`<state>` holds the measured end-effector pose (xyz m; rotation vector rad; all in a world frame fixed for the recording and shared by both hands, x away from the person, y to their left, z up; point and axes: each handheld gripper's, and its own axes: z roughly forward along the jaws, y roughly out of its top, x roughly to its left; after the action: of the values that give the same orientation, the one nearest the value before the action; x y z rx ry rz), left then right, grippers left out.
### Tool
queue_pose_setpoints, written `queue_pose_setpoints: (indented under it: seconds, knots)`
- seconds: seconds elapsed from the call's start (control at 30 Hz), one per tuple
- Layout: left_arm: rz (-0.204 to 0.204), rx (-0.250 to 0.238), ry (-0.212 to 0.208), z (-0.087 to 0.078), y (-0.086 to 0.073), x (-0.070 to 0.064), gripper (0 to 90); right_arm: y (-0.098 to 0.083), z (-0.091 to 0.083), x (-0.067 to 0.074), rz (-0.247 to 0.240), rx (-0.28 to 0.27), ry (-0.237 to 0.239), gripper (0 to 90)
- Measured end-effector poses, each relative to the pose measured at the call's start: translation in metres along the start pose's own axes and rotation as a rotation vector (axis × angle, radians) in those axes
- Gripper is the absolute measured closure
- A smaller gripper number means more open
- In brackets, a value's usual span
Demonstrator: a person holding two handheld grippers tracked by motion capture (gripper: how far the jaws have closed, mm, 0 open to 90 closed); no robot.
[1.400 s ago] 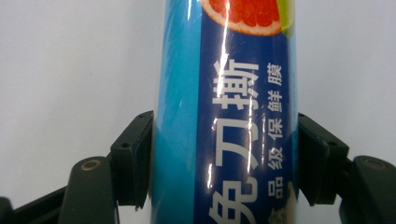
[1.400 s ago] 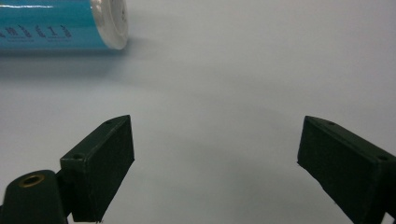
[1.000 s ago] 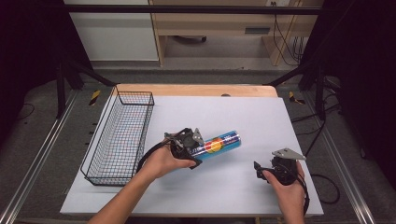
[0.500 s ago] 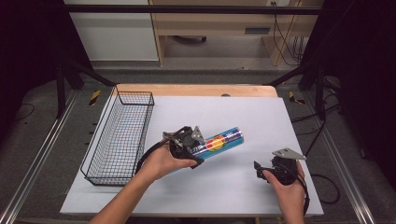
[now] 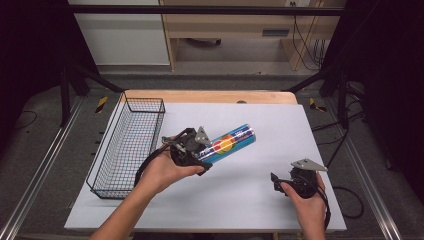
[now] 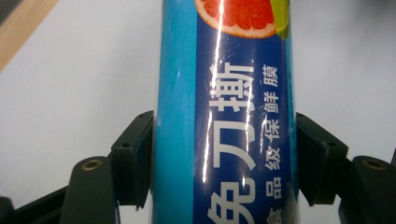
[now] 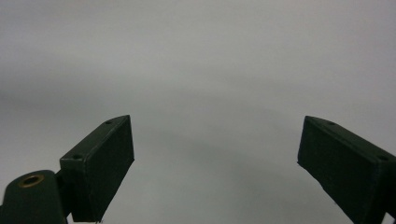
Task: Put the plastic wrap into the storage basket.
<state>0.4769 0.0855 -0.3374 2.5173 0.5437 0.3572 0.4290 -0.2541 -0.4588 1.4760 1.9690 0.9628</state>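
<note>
Cling-film tube [image 5: 227,145] sits clamped crosswise in your left gripper [image 5: 196,150], raised off the bench [image 5: 260,190] beside the wire basket [image 5: 127,145], likely its destination; your right gripper [image 5: 281,182] waits spread, empty.

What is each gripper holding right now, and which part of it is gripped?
The left gripper clamps the blue tube across its round body near one end, one jaw on each side. The right gripper holds nothing; its jaws stand open.
</note>
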Motion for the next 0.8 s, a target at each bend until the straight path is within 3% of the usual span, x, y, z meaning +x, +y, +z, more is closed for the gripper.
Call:
queue_pose_setpoints:
  seconds: [0.03, 0.2, 0.33, 0.4, 0.53, 0.57, 0.8]
  knots:
    - [0.0, 0.0, 0.017, -0.006, -0.001, -0.001, 31.9, 0.001, 0.001, 0.002, 0.0, -0.005, 0.021, 10.2]
    - [-0.004, 0.002, 0.044, -0.021, -0.006, -0.002, 32.0, 0.001, 0.001, 0.004, -0.012, -0.006, 0.029, 10.0]
    - [-0.016, 0.023, 0.089, -0.035, -0.015, 0.0, 32.0, 0.001, 0.001, 0.002, -0.003, -0.003, 0.038, 9.9]
    - [-0.044, 0.026, 0.102, -0.048, -0.023, 0.003, 32.0, 0.001, 0.001, 0.0, 0.004, -0.006, 0.043, 9.9]
    - [-0.065, 0.051, 0.131, -0.057, -0.03, 0.007, 32.0, 0.001, 0.001, 0.0, 0.006, -0.005, 0.039, 9.9]
    - [-0.093, 0.063, 0.145, -0.064, -0.035, 0.01, 32.0, 0.001, 0.001, 0.002, 0.005, -0.005, 0.036, 9.9]
    - [-0.136, 0.065, 0.183, -0.08, -0.048, 0.021, 32.0, 0.001, 0.001, 0.003, 0.006, -0.002, 0.03, 9.9]
